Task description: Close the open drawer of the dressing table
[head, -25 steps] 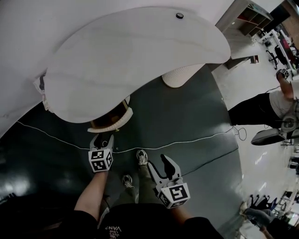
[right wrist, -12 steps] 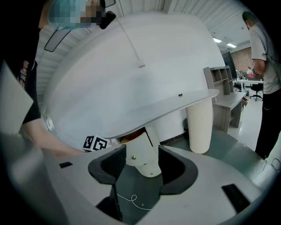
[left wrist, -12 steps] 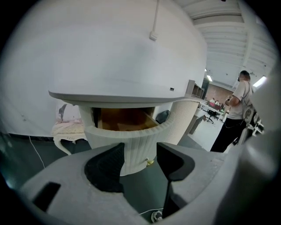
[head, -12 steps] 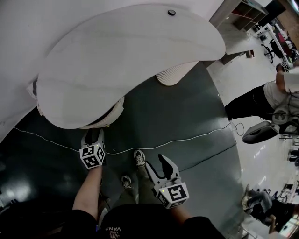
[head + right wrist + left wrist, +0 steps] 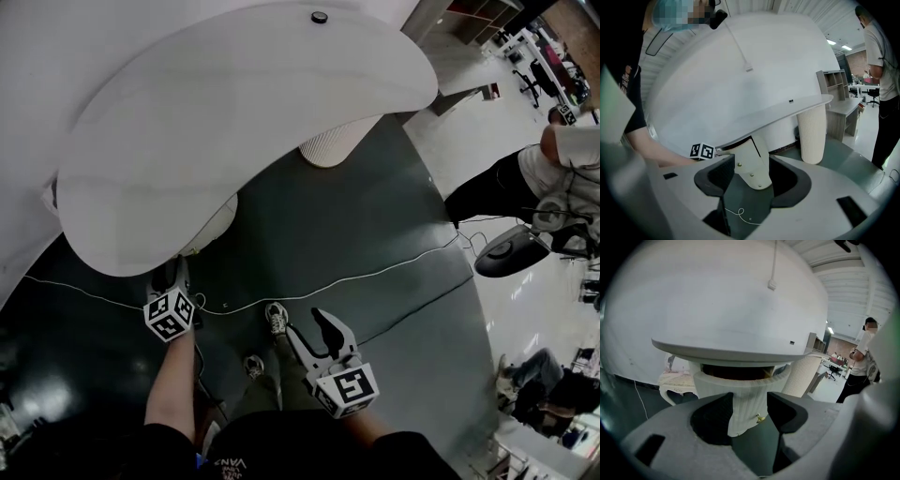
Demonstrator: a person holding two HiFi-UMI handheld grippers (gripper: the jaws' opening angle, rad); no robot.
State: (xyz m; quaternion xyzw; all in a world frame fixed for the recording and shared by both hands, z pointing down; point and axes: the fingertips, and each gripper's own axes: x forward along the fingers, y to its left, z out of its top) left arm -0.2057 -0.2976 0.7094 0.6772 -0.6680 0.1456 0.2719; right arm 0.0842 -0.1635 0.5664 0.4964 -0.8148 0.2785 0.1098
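Note:
The white dressing table top (image 5: 244, 122) curves across the head view. Its ribbed white drawer (image 5: 214, 225) sticks out only a little from under the front edge. My left gripper (image 5: 172, 274) is right at the drawer front, jaws open. In the left gripper view the drawer front (image 5: 747, 397) fills the gap between the jaws, with a small gold knob (image 5: 760, 418) and a dark slit of drawer opening above. My right gripper (image 5: 312, 330) hangs open over the floor, apart from the table. The right gripper view shows the drawer (image 5: 750, 166) side-on.
A ribbed white column leg (image 5: 330, 145) stands under the table to the right. A thin white cable (image 5: 375, 274) runs across the dark floor. A person (image 5: 553, 178) stands at the right by a chair. A small ornate white stool (image 5: 675, 380) sits left of the drawer.
The drawer has slid back under the table top, from clearly open to nearly in. My left gripper moved forward and left with it. The right gripper stayed about where it was.

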